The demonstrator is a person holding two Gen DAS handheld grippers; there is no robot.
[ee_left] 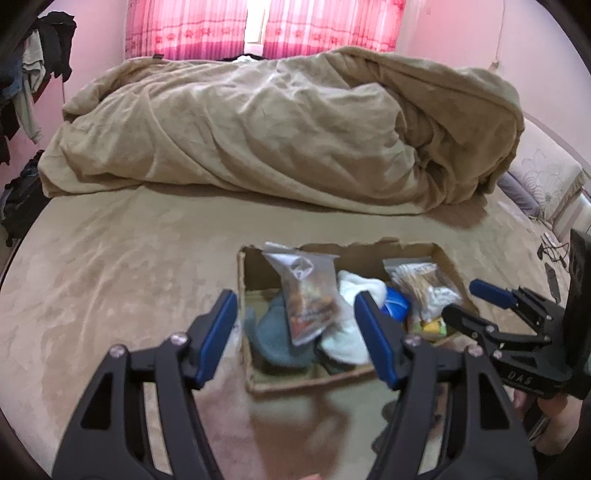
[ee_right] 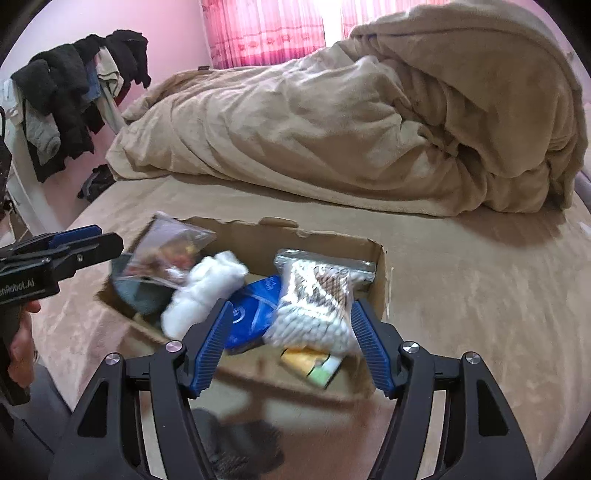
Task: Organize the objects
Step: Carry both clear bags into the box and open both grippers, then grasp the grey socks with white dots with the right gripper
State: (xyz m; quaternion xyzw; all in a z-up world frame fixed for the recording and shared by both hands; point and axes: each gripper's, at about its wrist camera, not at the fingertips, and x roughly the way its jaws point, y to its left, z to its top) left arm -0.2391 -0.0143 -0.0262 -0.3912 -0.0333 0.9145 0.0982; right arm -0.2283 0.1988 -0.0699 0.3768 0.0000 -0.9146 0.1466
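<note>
We read "DAS" in pale letters on the black body of the right tool (ee_left: 480, 306). On the left tool (ee_right: 88, 240), its side carried mirrored lettering like "enRobot.AI", cut off at the frame edge.

The box (ee_right: 380, 266) is brown cardboard, on a tan bed (ee_left: 110, 258) with a beige blanket (ee_left: 277, 122). Inside lie a white cloth (ee_right: 203, 295), a blue disc (ee_right: 255, 310) and a grey-blue cloth (ee_left: 273, 332). The curtains (ee_left: 192, 29) are pink with a flower band; the fingers (ee_right: 210, 343) are blue.
</note>
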